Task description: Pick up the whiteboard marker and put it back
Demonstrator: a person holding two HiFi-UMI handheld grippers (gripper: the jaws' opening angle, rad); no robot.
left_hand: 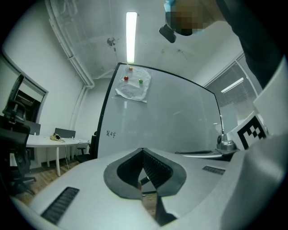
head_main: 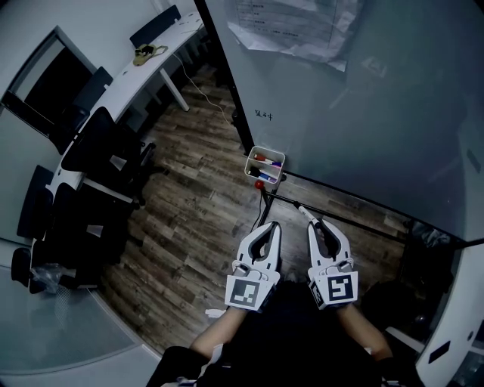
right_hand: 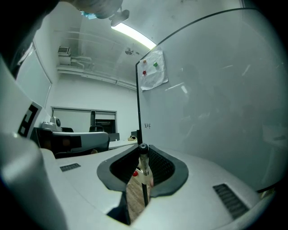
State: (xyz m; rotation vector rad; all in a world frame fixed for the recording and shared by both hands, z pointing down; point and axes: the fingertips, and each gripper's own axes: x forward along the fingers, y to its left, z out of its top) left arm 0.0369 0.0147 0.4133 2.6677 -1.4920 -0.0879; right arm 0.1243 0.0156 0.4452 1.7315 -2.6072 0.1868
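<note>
My right gripper (head_main: 312,224) is shut on a whiteboard marker (head_main: 305,212), whose pale end sticks out past the jaw tips toward the whiteboard (head_main: 378,113). In the right gripper view the marker (right_hand: 143,162) stands upright between the closed jaws of the right gripper (right_hand: 143,148), dark cap on top. Beside it, my left gripper (head_main: 273,225) is shut and holds nothing; the left gripper view shows the left gripper (left_hand: 142,150) with its tips touching. A small white marker box (head_main: 265,164) with several markers hangs at the board's lower left corner, ahead of both grippers.
A red magnet (head_main: 259,184) sits just below the box. Paper sheets (head_main: 295,23) are pinned on the board. The board's dark lower rail (head_main: 355,221) runs right. Black office chairs (head_main: 98,151) and a white desk (head_main: 151,72) stand left on wooden floor (head_main: 197,219).
</note>
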